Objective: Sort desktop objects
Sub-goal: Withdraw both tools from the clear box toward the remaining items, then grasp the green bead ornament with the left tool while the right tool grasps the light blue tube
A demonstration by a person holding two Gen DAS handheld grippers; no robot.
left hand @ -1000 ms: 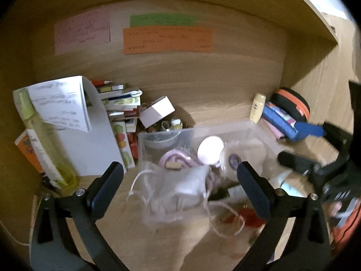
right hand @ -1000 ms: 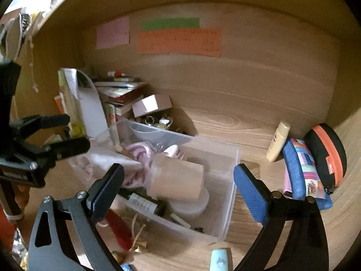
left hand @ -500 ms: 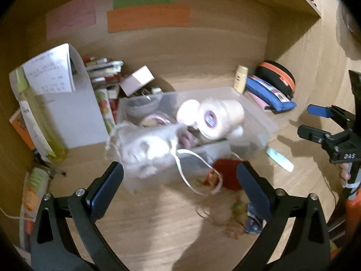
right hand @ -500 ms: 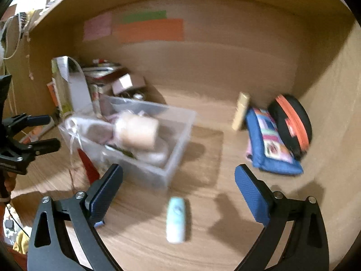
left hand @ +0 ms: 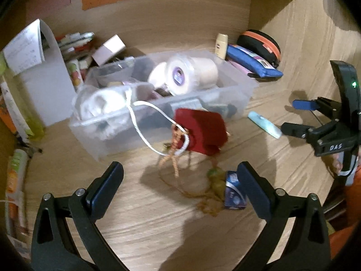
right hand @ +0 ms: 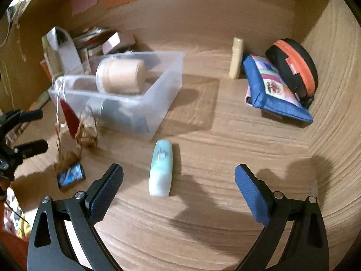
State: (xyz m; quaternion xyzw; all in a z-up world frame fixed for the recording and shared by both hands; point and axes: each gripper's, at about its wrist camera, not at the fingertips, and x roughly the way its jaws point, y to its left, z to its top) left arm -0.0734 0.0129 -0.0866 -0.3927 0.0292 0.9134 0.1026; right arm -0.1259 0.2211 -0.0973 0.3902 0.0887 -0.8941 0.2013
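left gripper (left hand: 179, 184): jaws spread wide, empty, above the worktop (left hand: 135, 214).
right gripper (right hand: 178, 186): jaws spread wide, empty.
pale blue tube (right hand: 160, 168): flat on the worktop (between the right jaws' tips).
clear bin (right hand: 158, 103): behind the tube, holding a tape roll (right hand: 120, 76).
red pouch (left hand: 200, 132): against the bin's front.

The only lettering that reads is "DAS", in white capitals on the black body of the right gripper (left hand: 295, 118), seen from the left wrist. Writing on the folded paper sheet (left hand: 22, 47) and the orange case's (right hand: 293, 65) tag is too blurred.
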